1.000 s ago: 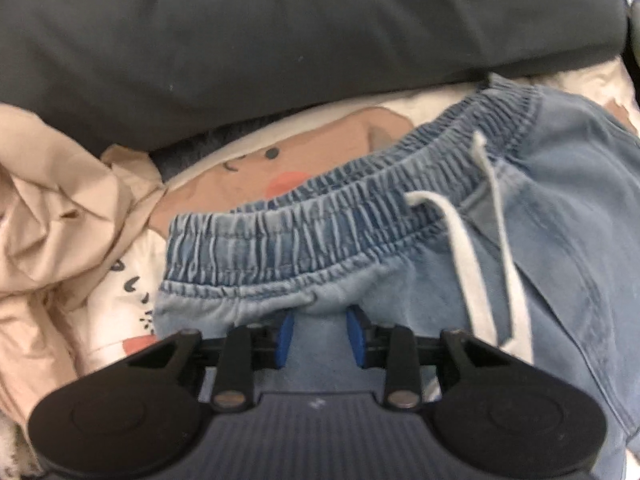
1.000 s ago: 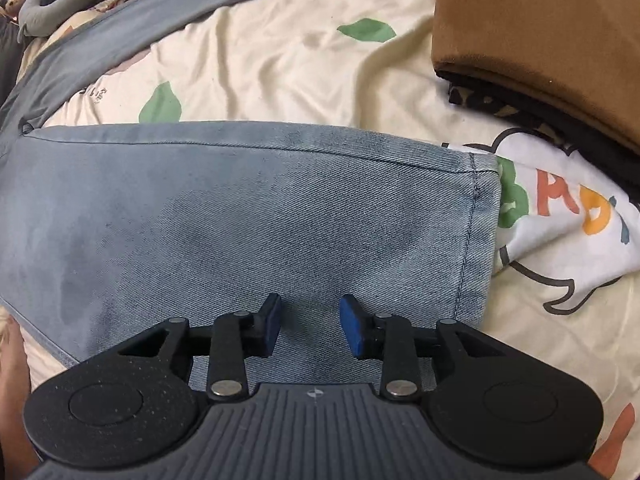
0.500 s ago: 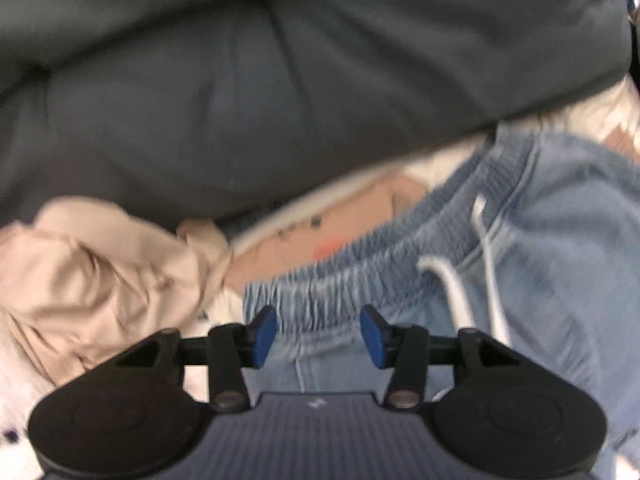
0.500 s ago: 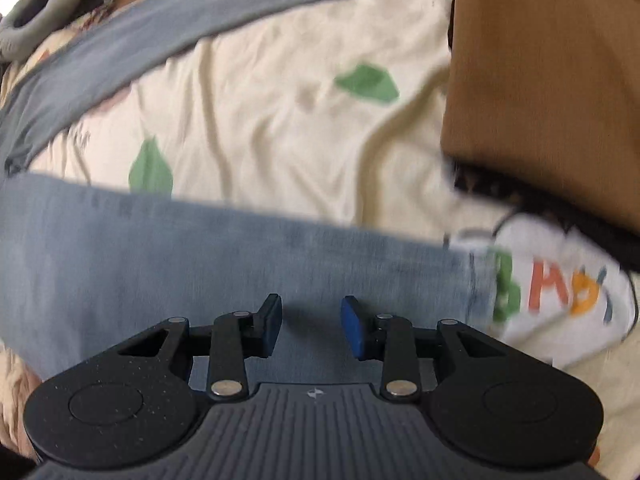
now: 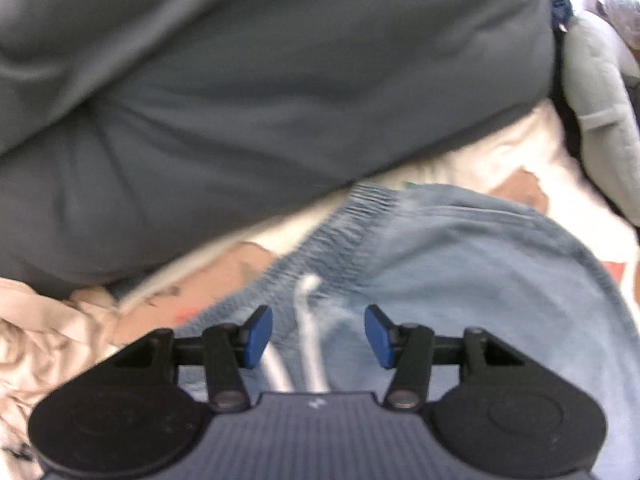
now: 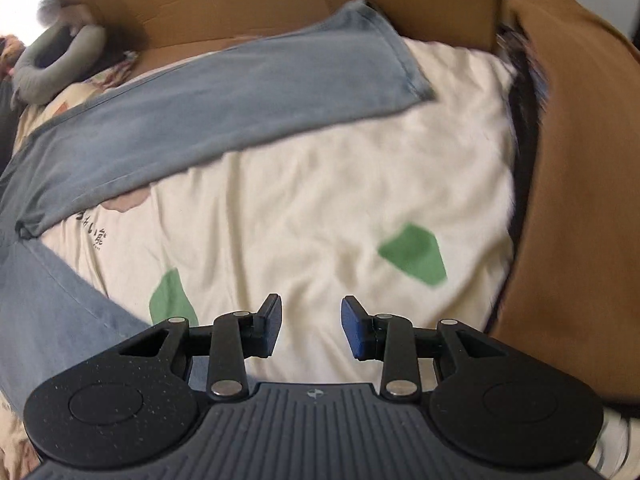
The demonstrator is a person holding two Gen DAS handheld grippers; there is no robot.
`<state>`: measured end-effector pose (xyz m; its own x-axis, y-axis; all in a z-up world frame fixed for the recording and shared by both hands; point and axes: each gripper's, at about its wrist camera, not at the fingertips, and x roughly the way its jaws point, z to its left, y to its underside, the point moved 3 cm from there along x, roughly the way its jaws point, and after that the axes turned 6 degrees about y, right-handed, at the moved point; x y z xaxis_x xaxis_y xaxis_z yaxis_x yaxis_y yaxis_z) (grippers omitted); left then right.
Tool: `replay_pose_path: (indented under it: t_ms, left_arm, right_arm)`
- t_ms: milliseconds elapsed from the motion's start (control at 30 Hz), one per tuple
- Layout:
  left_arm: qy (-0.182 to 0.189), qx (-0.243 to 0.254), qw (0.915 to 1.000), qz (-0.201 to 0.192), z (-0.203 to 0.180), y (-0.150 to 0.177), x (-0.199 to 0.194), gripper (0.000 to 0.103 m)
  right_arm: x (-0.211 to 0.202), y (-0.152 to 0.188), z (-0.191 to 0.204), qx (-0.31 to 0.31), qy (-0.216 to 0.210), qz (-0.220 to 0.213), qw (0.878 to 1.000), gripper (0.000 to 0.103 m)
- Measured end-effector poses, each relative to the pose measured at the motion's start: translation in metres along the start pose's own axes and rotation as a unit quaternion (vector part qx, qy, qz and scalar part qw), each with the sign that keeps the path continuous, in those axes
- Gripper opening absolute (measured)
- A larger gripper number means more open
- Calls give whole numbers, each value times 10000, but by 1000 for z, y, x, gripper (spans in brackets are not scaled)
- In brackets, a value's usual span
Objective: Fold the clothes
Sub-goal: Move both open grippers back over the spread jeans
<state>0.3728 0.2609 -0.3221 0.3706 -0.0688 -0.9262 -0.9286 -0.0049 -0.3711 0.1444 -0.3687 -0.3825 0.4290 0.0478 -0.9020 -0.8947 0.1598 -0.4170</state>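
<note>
Left wrist: left gripper (image 5: 318, 336) jaws open over jeans (image 5: 460, 280) waistband, drawstring (image 5: 308, 332) between. Right gripper (image 6: 311, 328) jaws open, empty, above bare sheet (image 6: 320, 208); jeans leg edges left, brown fabric (image 6: 580, 200) right.

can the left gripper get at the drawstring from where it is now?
Probably yes. The left gripper is open, and the white drawstring lies on the jeans between its pads, with nothing over it. The picture is blurred, so whether they touch is unclear.
</note>
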Motion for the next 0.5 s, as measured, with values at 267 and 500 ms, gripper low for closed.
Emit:
replay_pose_path:
  t_ms: [267,500]
  left_arm:
    - [421,218,9988,-102,-62,-5,-1,58]
    - [605,224,9979,43,-98,-2,9,61]
  right_arm:
    - [6,-55,19,-540,-89,-232,9982,40]
    - [12,-103,44,-992,-239,-439,9938,45]
